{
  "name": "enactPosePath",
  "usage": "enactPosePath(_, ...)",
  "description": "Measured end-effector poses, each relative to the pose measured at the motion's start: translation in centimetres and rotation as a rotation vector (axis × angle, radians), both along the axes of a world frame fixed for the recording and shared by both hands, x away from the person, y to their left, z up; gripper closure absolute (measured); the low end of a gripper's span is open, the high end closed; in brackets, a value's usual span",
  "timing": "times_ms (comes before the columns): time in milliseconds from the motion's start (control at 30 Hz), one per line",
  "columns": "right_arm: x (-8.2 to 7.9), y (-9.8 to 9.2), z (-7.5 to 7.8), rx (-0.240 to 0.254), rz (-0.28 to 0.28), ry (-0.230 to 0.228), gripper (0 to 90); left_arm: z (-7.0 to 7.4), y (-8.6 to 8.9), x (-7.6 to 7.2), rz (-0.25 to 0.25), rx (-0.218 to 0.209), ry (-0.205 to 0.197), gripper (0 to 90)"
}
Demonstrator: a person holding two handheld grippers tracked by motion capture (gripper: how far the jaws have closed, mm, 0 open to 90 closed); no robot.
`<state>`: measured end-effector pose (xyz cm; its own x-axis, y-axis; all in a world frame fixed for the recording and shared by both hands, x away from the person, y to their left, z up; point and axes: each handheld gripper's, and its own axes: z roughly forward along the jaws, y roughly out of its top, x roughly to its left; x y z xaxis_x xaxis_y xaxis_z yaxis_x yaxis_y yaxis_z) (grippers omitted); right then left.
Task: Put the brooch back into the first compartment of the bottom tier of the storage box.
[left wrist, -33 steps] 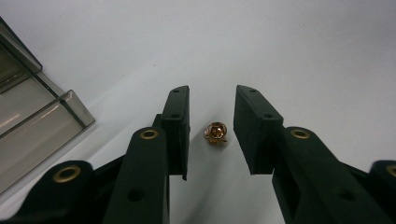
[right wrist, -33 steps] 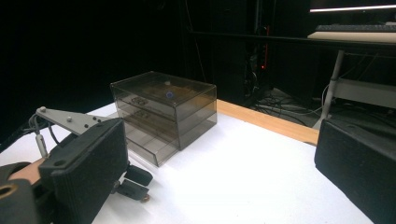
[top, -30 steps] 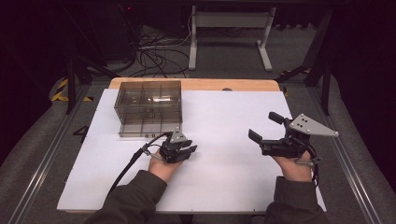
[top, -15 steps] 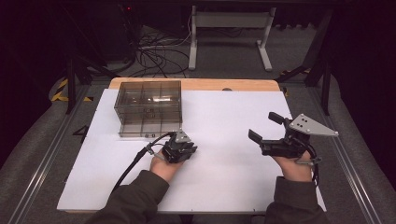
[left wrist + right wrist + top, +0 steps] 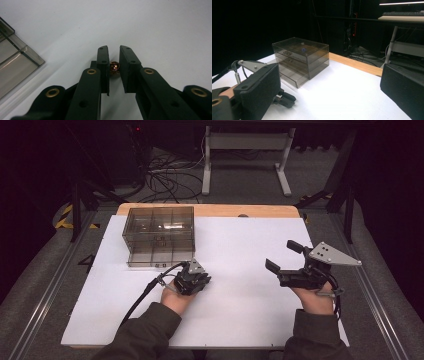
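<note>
Far left of the table (image 5: 250, 320): smoked clear drawer box (image 5: 159, 236), sitting on the white sheet near the back edge. Lowest drawer is pulled out a bit toward the person. Same box in the right gripper view (image 5: 301, 60); small items inside, too blurred to identify.

Just in front of the box, right of its front corner: left gripper (image 5: 199, 282), tipped down onto the sheet, held by the left hand (image 5: 176, 299), cable trailing back to the left. In the left gripper view the jaws are nearly closed, narrow gap only. A small shiny copper-coloured ball (image 5: 114, 66) sits in that gap down at the sheet. The left pad looks to be against it; can't tell if the right pad touches. Box corner sits at the left edge of that view.

Middle of the sheet: bare.

Right side: right gripper (image 5: 285, 257), held above the sheet by the right hand (image 5: 315, 300), grey triangular plate on top, pointing left toward the box. Jaws spread wide, nothing between them. The right gripper view has the two pads at opposite edges of the frame, with the box and left gripper between.
</note>
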<state>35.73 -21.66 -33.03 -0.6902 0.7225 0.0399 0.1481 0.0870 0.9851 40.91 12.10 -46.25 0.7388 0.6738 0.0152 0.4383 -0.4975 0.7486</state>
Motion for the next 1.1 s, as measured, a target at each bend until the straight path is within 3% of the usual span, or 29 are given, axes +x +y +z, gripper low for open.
enactPosePath(300, 0.0, 0.0, 0.0, 0.0, 0.0, 0.001, 3.7, 0.7, 0.4, 0.0, 0.01, -0.021, -0.03, 79.2)
enactPosePath(467, 0.0, 0.0, 0.0, -0.003, 0.0, 0.0, 3.7, 1.3, 0.8, -0.1, 0.009, -0.031, -0.069, 79.2)
enactPosePath(1100, 0.1, 0.1, -0.1, -0.008, 0.003, 0.004, 3.7, 2.9, 2.4, 0.0, 0.044, -0.061, -0.121, 79.3)
